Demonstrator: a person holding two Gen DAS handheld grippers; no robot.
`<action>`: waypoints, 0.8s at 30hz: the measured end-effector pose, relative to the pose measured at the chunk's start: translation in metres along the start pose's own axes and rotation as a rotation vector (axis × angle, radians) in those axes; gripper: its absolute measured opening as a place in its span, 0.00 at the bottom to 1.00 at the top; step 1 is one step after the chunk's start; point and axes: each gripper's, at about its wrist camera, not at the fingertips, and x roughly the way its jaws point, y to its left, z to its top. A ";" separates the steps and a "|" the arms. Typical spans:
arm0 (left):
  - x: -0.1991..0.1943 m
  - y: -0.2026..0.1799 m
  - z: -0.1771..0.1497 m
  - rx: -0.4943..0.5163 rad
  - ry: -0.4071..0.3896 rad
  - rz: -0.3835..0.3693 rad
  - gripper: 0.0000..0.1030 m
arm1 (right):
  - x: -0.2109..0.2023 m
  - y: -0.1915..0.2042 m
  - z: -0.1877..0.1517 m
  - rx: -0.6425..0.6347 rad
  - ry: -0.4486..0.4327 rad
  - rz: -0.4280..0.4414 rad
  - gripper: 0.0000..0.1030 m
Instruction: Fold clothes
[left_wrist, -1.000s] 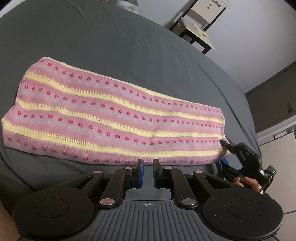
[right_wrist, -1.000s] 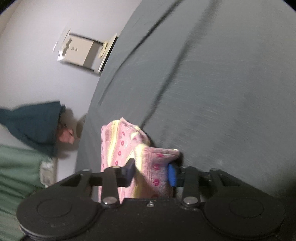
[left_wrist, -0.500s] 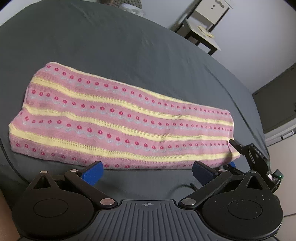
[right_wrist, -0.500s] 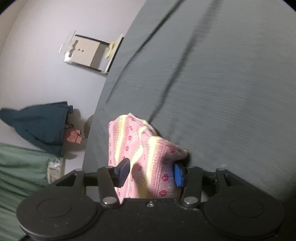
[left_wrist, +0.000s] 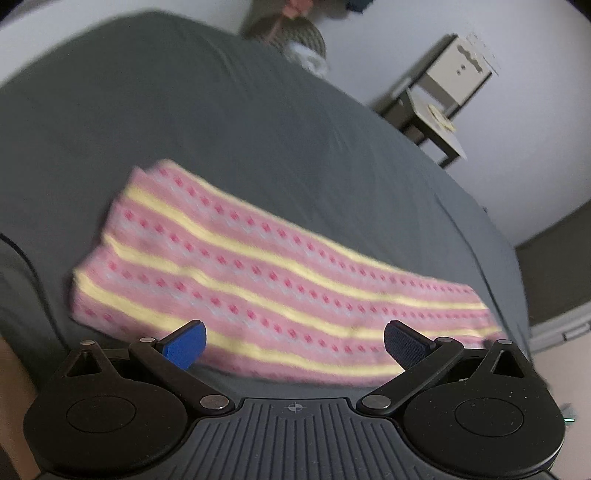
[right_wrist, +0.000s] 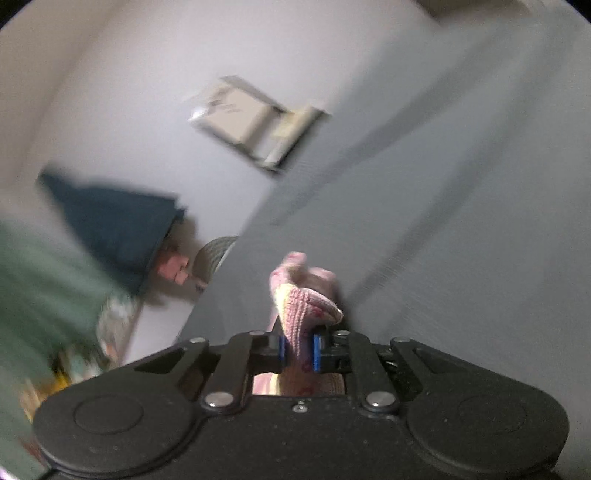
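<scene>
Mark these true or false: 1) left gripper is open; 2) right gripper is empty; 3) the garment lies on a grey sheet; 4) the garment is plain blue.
1) True: the left gripper has its jaws spread wide, holding nothing.
2) False: the right gripper is clamped on a bunched end of the pink striped garment.
3) True: it lies on the grey sheet.
4) False: it is pink with yellow stripes and red dots.

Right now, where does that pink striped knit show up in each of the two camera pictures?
Left wrist view: the pink striped knit lies flat across the middle, on the grey bed cover.
Right wrist view: a bunched end sits low centre, pinched between closed jaws.
Shared landmark: the white side table.
</scene>
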 end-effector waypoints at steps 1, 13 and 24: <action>-0.004 0.002 0.003 -0.007 -0.023 0.010 1.00 | -0.001 0.020 -0.001 -0.089 -0.003 0.011 0.12; -0.049 0.052 0.024 -0.277 -0.191 -0.082 1.00 | -0.035 0.219 -0.138 -0.945 -0.011 0.398 0.12; -0.061 0.112 0.016 -0.530 -0.278 -0.054 1.00 | 0.003 0.239 -0.278 -1.223 0.215 0.471 0.11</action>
